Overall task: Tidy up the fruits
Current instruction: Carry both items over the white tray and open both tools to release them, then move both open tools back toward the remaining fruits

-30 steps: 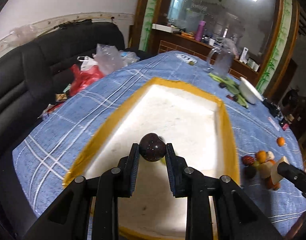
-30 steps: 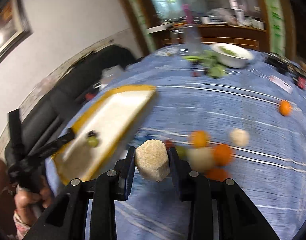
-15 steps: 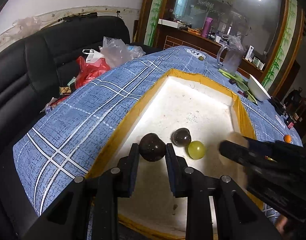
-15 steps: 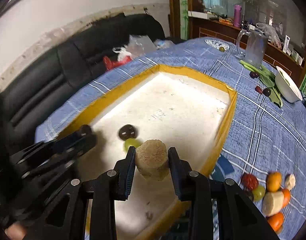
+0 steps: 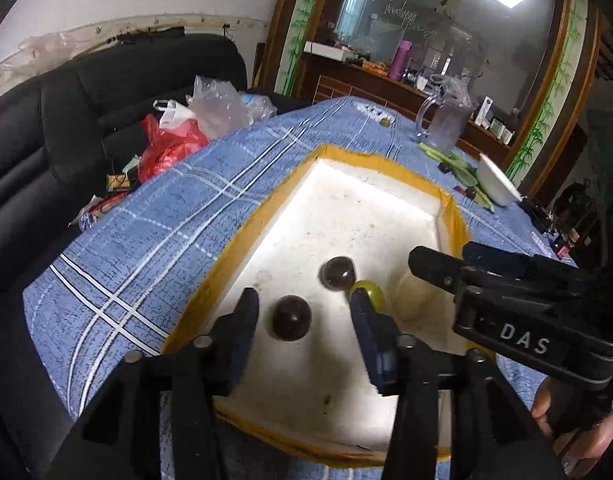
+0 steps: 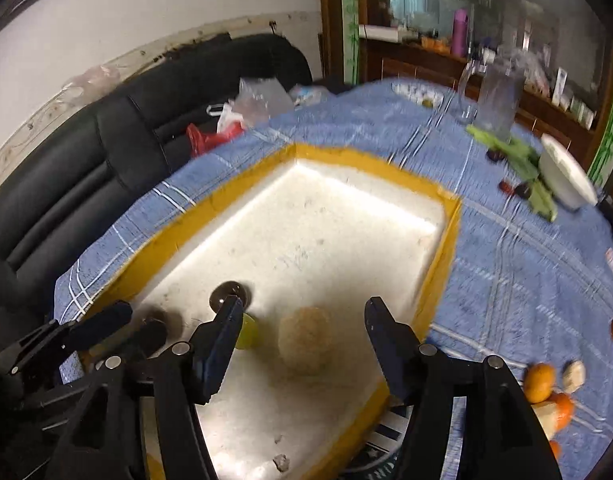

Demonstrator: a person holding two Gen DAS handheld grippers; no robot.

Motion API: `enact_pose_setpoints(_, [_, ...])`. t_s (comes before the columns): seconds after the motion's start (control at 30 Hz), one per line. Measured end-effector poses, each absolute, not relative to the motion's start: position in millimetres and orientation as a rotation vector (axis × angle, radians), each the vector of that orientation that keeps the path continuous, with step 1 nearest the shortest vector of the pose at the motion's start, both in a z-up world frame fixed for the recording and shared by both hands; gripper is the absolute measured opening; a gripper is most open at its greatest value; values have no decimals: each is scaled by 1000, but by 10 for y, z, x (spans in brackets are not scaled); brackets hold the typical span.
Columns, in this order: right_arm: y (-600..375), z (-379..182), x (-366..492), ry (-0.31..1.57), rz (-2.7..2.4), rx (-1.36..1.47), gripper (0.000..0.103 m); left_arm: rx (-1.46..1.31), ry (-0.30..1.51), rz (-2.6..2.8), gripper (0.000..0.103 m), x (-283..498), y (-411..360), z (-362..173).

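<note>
Beneath both my pairs of fingers spreads the blue plaid tablecloth (image 5: 154, 248), and on it sits the big white foam tray with the yellow taped rim (image 6: 442, 256), its floor reaching forward from my fingertips. My left gripper (image 5: 304, 320) stands wide apart, holding nothing; my right gripper (image 6: 304, 334) is spread just as wide and also holds nothing. Between my right fingers, touching neither, the rough tan round fruit (image 6: 305, 340) lies on the tray floor. Between my left fingers, nearer the left one and clear of both, the dark purple glossy round fruit (image 5: 291, 317) rests on the foam. Just ahead of my left fingertips a second dark round fruit (image 5: 337, 273) sits, and the small green grape (image 5: 373, 294) lies beside it, partly hidden behind my right-hand finger of that gripper. To the right of my right fingers, off the tray, a cluster of small orange and pale fruits (image 6: 546, 384) waits on the cloth.
</note>
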State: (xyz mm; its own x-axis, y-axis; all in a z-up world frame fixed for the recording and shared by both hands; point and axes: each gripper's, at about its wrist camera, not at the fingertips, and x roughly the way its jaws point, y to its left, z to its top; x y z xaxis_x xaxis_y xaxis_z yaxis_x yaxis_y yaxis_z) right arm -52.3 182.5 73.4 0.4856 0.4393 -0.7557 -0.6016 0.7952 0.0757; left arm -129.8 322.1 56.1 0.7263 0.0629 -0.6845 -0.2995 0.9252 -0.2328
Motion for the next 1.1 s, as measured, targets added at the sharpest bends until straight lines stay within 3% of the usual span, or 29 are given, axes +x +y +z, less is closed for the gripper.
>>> enact_pose_setpoints(0.07, [1752, 844, -589, 819, 635, -205, 71, -341, 717, 193, 51, -1348, 3181, 647])
enact_pose_setpoints(0.13, [1637, 960, -658, 785, 625, -189, 73, -350, 695, 183, 61, -1411, 3151, 740])
enact_pose_setpoints(0.33, [1089, 1330, -966, 653, 556, -133, 87, -363, 629, 176, 66, -1629, 3049, 1035])
enact_pose_setpoints(0.63, [-71, 1751, -1264, 549, 375, -34, 87, -296, 519, 86, 77, -2008, 2601, 1497])
enact_pose_setpoints(0.8, [-644, 1981, -1395, 498, 283, 32, 94, -260, 472, 19, 83, -2087, 2353, 1730])
enact_pose_setpoints(0.93, [-848, 1883, -1353, 521, 247, 32, 95, -241, 490, -19, 85, -2014, 2211, 1708])
enact_pose_setpoints(1.1, [-780, 1308, -1108, 672, 272, -2, 95, -259, 574, -22, 85, -1807, 2180, 1467])
